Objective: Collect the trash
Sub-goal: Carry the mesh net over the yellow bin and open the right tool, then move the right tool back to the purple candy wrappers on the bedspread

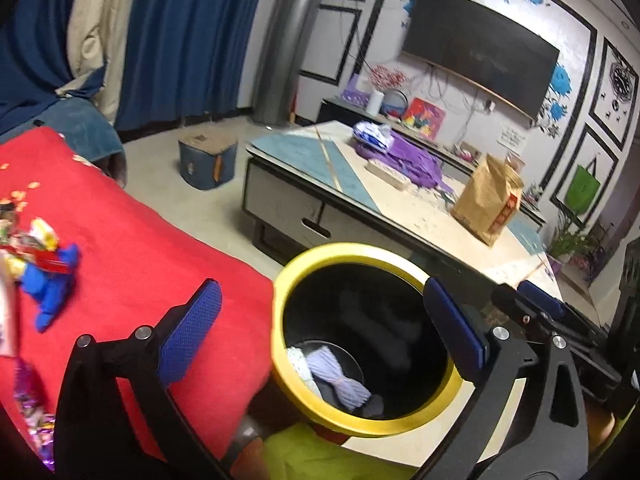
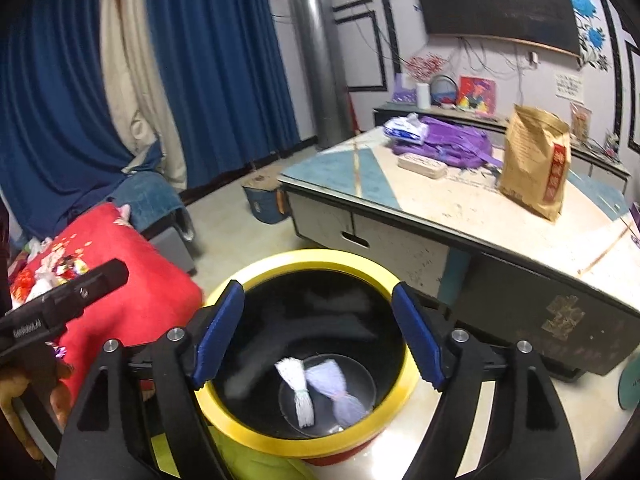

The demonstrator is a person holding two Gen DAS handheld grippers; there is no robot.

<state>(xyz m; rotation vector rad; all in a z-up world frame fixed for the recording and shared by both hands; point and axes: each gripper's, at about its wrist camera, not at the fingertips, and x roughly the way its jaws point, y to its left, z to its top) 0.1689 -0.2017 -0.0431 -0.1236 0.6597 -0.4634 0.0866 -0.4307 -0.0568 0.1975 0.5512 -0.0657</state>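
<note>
1. Left wrist view: the left gripper (image 1: 316, 344) is hovering with its fingers spread wide and holding nothing. Its right finger is hanging over the mouth of the yellow-rimmed bin (image 1: 362, 340), while its left finger is sitting over the red cloth (image 1: 132, 248). A lavender yarn bundle (image 1: 340, 376) and a white yarn bundle (image 1: 298, 362) are lying on the bin's floor, below and ahead of the fingers.
2. Same view: the remaining litter, a heap of wrappers (image 1: 36, 240) with a blue scrap (image 1: 50, 288), is lying on the red cloth well off to the left of the fingers. That makes the left hand the likely nearer one for the next pickup.
3. Right wrist view: the right gripper (image 2: 318, 336) is straddling the bin (image 2: 304, 360), fingers open and empty. Both bundles (image 2: 336, 388) are lying directly below, long axes running away from the camera. The wrappers (image 2: 60, 272) are lying far to the left, beyond the other gripper.
</note>
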